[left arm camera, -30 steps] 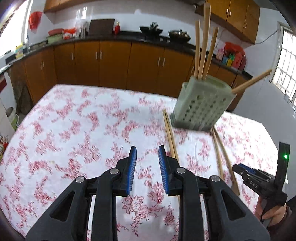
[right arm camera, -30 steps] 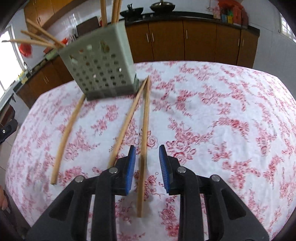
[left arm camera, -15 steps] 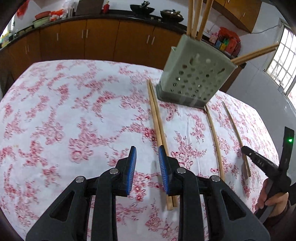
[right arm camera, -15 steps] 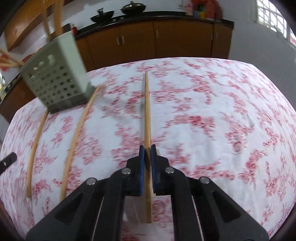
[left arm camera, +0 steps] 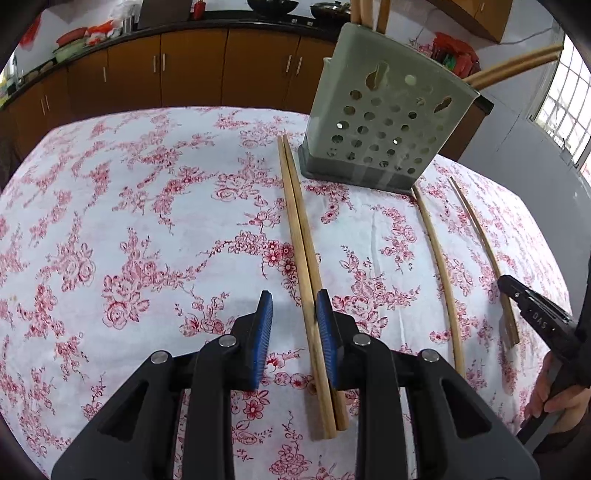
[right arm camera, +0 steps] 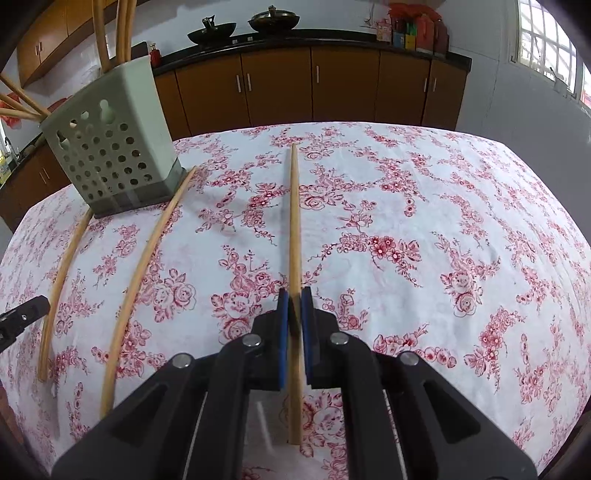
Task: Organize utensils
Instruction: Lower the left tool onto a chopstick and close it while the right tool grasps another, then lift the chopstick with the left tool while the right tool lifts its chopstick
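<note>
A grey perforated utensil holder (left arm camera: pixel 388 125) stands on the floral tablecloth with several chopsticks upright in it; it also shows in the right wrist view (right arm camera: pixel 110 155). My left gripper (left arm camera: pixel 294 312) is open, its jaws on either side of a pair of chopsticks (left arm camera: pixel 299 236) lying side by side on the cloth. My right gripper (right arm camera: pixel 294 310) is shut on a single chopstick (right arm camera: pixel 294 214) and also shows at the right edge of the left wrist view (left arm camera: pixel 532 317). Two more chopsticks (right arm camera: pixel 147 254) (right arm camera: pixel 64 266) lie loose left of the held one.
The table (right arm camera: pixel 443 229) is covered with a white cloth with red flowers. Brown kitchen cabinets (right arm camera: pixel 314 88) and a dark counter with pans run along the far wall. A window (right arm camera: pixel 546 33) is at the right.
My right gripper closed on the single chopstick. My left gripper moved forward and right, so the pair of chopsticks now lies between its open jaws.
</note>
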Demonstrator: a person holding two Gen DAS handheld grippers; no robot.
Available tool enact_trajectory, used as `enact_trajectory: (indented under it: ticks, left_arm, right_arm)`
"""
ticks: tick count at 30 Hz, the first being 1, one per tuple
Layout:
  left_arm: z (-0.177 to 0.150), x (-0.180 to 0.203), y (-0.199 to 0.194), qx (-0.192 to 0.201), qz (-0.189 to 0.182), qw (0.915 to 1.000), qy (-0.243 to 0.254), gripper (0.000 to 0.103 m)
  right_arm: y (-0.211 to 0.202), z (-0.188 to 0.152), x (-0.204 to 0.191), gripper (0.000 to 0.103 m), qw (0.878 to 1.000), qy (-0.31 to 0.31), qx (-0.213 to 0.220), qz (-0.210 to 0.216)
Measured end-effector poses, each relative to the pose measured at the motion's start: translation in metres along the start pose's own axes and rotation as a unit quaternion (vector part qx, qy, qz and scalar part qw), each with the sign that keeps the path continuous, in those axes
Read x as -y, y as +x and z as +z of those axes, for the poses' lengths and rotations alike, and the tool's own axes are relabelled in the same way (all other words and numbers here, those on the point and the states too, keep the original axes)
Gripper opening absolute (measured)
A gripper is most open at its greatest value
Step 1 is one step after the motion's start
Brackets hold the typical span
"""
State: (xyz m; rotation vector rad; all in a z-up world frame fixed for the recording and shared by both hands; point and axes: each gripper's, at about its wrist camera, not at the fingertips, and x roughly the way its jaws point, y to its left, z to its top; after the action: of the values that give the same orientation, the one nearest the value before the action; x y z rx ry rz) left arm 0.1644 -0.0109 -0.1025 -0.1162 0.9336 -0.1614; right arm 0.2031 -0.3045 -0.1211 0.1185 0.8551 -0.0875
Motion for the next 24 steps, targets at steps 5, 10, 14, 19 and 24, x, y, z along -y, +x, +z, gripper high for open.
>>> enact_trajectory:
  ticks: [5,10,14,19,24]
  left_arm:
    - [0.003,-0.002,0.003,0.002,0.016,0.9999,0.000,0.026]
    - [0.005,-0.002,0.005,0.002,0.032,0.9995,0.001,0.026]
    - [0.005,0.004,0.007,0.006,0.042,0.9990,0.013,0.026]
    - [0.007,0.006,0.010,0.009,0.061,0.9980,0.015,0.010]
    - [0.011,-0.018,0.007,0.012,0.083,0.9964,-0.015,0.008]
  right_arm:
    - [0.001,0.000,-0.001,0.008,1.000,0.001,0.000,0.001]
    - [0.001,0.000,-0.002,0.008,1.000,0.000,0.000,0.000]
    - [0.001,-0.001,-0.002,0.008,1.000,0.001,0.000,0.000]
    - [0.001,0.000,-0.002,0.008,1.000,-0.001,0.000,-0.001]
    - [0.002,0.000,-0.001,0.008,1.000,-0.001,0.000,0.000]
